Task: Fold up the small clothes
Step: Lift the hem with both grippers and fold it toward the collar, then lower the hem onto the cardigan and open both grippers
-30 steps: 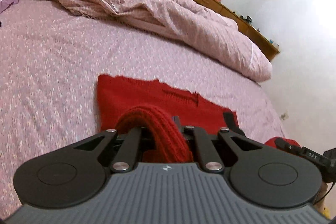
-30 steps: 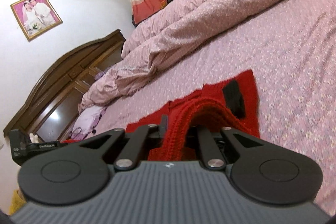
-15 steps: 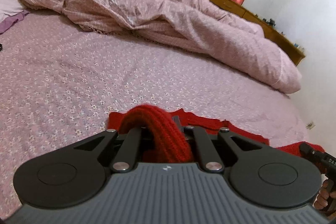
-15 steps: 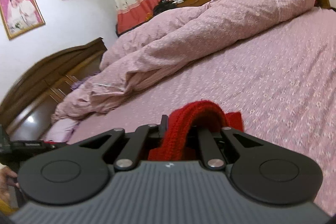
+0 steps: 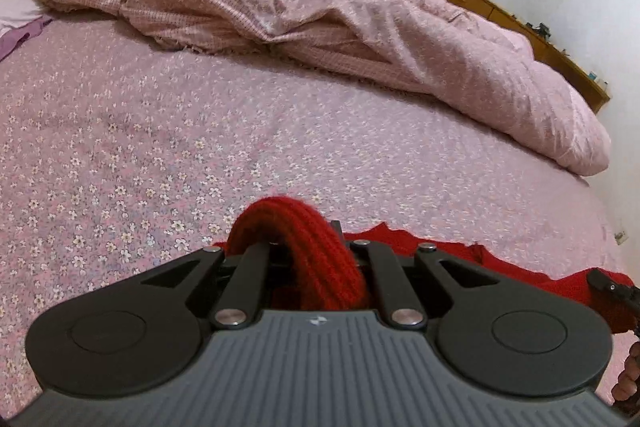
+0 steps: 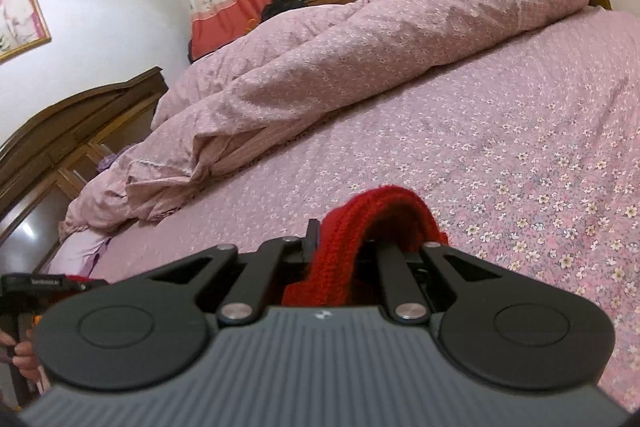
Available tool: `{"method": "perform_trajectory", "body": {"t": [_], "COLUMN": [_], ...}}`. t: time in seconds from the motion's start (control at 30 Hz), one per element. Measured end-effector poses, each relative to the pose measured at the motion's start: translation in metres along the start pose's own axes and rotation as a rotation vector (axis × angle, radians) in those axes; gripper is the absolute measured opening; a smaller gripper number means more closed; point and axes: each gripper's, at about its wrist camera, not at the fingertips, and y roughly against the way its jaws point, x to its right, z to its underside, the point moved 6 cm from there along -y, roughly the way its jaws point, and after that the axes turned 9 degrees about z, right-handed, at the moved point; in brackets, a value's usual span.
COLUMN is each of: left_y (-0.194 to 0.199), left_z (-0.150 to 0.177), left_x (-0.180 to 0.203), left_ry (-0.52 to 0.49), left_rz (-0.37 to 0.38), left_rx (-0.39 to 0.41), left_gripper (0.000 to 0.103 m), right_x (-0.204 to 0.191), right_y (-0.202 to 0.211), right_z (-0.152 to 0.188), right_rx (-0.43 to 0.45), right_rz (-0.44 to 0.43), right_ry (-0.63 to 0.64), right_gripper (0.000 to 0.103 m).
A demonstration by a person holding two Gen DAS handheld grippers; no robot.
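Covering the bed, a floral sheet (image 5: 200, 131) meets a rumpled quilt (image 5: 320, 11).

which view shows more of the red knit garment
The left wrist view: the red knit garment bunches in the left hand-held gripper and trails right. The right wrist view shows only the bunch in the right hand-held gripper.

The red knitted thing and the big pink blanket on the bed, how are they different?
The red knit garment is bright, plain red with thick ribs; the pink quilt is pale with tiny flowers. The garment is small and pinched in the left gripper and the right gripper; the quilt is far bigger, and nothing grips it. It lies rumpled along the far side of the bed. Both are soft cloth.
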Motion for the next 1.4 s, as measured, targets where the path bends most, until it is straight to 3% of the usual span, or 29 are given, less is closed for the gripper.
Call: {"method": "perform_trajectory", "body": {"t": [0.27,0.4,0.83,0.93,1.0,1.07,1.3,1.37,1.4], "left_y": [-0.042,-0.044,-0.005,0.003,0.010,0.017,0.041,0.046,0.048], "left_z": [0.019,0.021,0.009,0.009,0.008,0.007,0.012,0.017,0.020], "left_x": [-0.019,-0.016,0.012,0.015,0.017,0.020,0.033,0.034,0.035], "left_ry": [-0.045,-0.122,-0.163,-0.167,-0.176,-0.187,-0.230,-0.225,-0.225], "left_rz": [-0.064,-0.078,-0.050,-0.046,-0.056,-0.063,-0.047,-0.040,-0.038], "left_rx": [-0.085,-0.091,-0.076,-0.079,-0.066,-0.040,-0.005,-0.006,-0.007], "left_gripper": [0.010,0.011,0.014,0.025,0.039,0.062,0.069,0.069,0.069], "right_x": [0.019,0.024,0.010,0.007,0.006,0.002,-0.006,-0.007,-0.008], "right_y": [-0.044,-0.047,-0.019,-0.008,-0.001,0.005,0.022,0.027,0.030], "right_z": [0.031,0.035,0.027,0.025,0.024,0.023,0.028,0.029,0.030], "right_rx": [-0.103,-0.112,-0.109,-0.098,-0.092,-0.088,-0.075,-0.062,-0.052], "right_rz": [0.125,0.117,0.104,0.099,0.097,0.094,0.092,0.099,0.102], "right_ry": [0.015,0.004,0.036,0.041,0.042,0.047,0.068,0.066,0.063], "right_gripper": [0.010,0.009,0.013,0.014,0.014,0.014,0.017,0.027,0.040]}}
